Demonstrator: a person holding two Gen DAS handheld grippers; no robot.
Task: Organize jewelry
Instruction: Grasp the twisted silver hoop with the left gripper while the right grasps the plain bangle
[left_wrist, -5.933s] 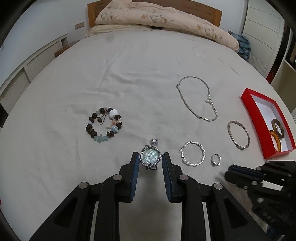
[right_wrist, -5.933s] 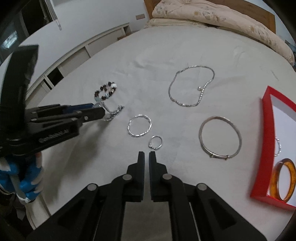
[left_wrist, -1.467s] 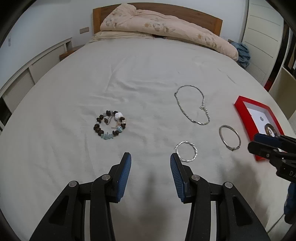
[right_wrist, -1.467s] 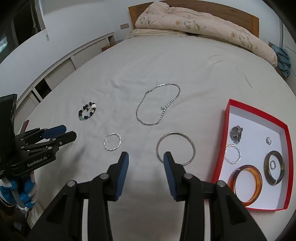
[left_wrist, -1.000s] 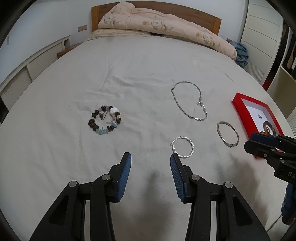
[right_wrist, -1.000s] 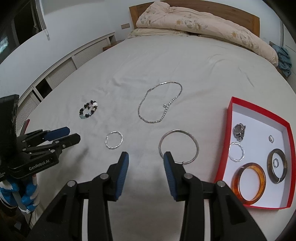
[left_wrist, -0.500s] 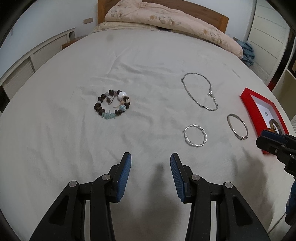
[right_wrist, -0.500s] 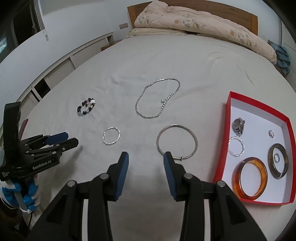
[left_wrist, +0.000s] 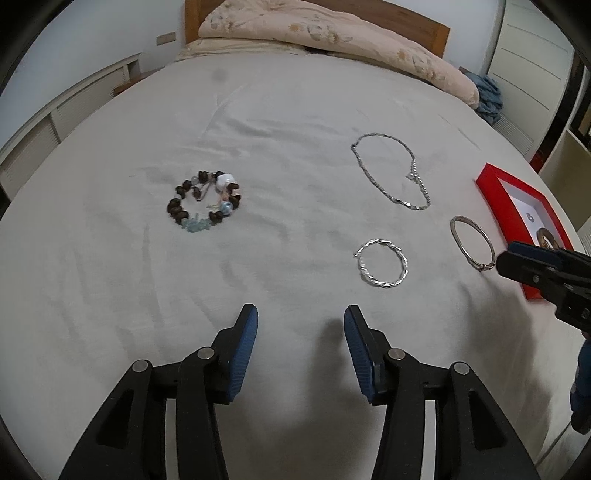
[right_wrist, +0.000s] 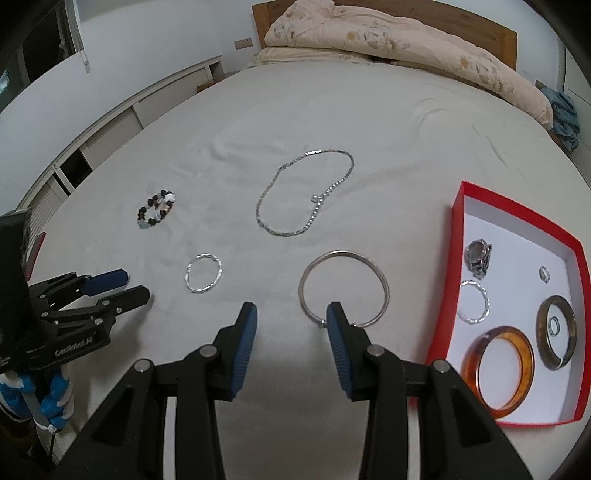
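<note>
On the white bed sheet lie a beaded bracelet (left_wrist: 204, 201), a twisted silver bracelet (left_wrist: 382, 263), a silver chain necklace (left_wrist: 391, 171) and a plain silver bangle (right_wrist: 343, 288). A red tray (right_wrist: 460, 221) at the right holds a watch (right_wrist: 479, 257), an amber bangle (right_wrist: 498, 371), a brown bangle (right_wrist: 557, 331), a twisted bracelet and small rings. My left gripper (left_wrist: 300, 321) is open and empty, short of the twisted bracelet. My right gripper (right_wrist: 291, 317) is open and empty, its right finger at the plain bangle's near edge.
A folded floral quilt (left_wrist: 332, 35) lies against the wooden headboard at the far end. Blue cloth (right_wrist: 563, 114) sits at the far right bed edge. White low cabinets (right_wrist: 110, 122) run along the left wall.
The watch and a small ring have gone from the sheet into the red tray. Both grippers now stand open and have moved closer to the sheet.
</note>
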